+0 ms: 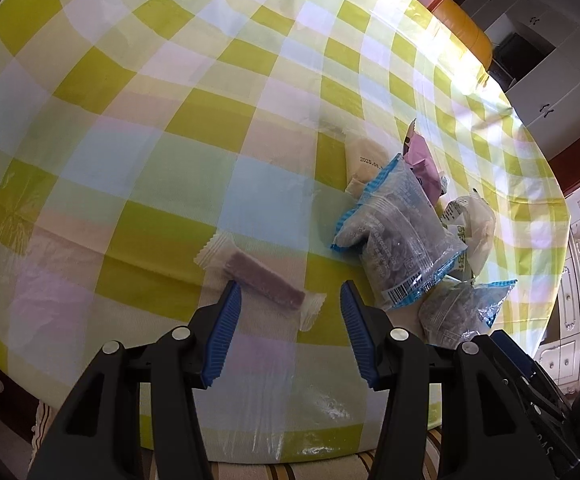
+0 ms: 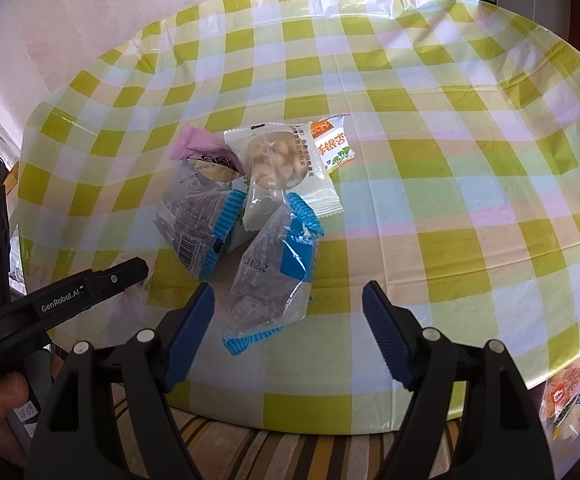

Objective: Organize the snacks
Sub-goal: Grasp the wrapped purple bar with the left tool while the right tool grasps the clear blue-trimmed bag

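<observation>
A heap of snack packets (image 2: 246,200) lies on the table (image 2: 450,160), left of frame centre; in the left wrist view, one bar (image 1: 260,280) lies apart, lower left of the heap.

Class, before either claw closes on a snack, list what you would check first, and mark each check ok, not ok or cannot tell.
1. Left claw open and empty: ok.
2. Purple bar lies apart from the pile, free to pick: ok.
3. Purple bar centred between the left claw's pads: not ok, it sits toward the left pad.
4. Right claw open and empty: ok.
5. Nearest blue-edged packet lies between the right claw's fingers: ok.
6. That packet rests clear of the white nut packet: cannot tell.
</observation>
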Available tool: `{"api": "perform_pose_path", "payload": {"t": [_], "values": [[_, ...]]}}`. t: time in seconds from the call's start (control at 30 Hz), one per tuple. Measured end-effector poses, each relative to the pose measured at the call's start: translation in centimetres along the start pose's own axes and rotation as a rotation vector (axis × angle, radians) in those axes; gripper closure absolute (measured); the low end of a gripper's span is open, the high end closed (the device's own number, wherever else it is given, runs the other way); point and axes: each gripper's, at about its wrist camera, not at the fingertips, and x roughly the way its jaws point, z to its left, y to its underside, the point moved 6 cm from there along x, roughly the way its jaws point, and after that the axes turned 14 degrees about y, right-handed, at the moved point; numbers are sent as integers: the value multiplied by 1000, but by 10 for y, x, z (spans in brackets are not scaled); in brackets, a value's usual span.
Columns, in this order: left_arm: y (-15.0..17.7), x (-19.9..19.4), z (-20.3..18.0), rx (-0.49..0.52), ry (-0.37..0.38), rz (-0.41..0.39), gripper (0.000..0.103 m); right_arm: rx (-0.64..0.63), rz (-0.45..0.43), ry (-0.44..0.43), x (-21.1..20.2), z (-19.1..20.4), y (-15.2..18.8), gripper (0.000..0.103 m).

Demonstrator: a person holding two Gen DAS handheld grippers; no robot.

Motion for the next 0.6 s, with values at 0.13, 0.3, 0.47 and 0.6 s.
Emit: {"api": "perform_pose_path", "payload": {"t": [0.13, 0.3, 0.47, 0.6], "values": [[-6, 5, -3, 46, -38, 0, 53, 10, 13, 5, 8, 1, -2, 27], [-10, 12, -9, 117, -123, 14, 55, 29, 23, 17, 18, -1, -5, 27], [-11, 17, -11, 191, -246, 24, 68, 22, 25, 33, 23, 1, -7, 35], [-11, 21, -13, 246, -324, 30, 74, 19, 56, 31, 34, 3, -3, 49]]}}
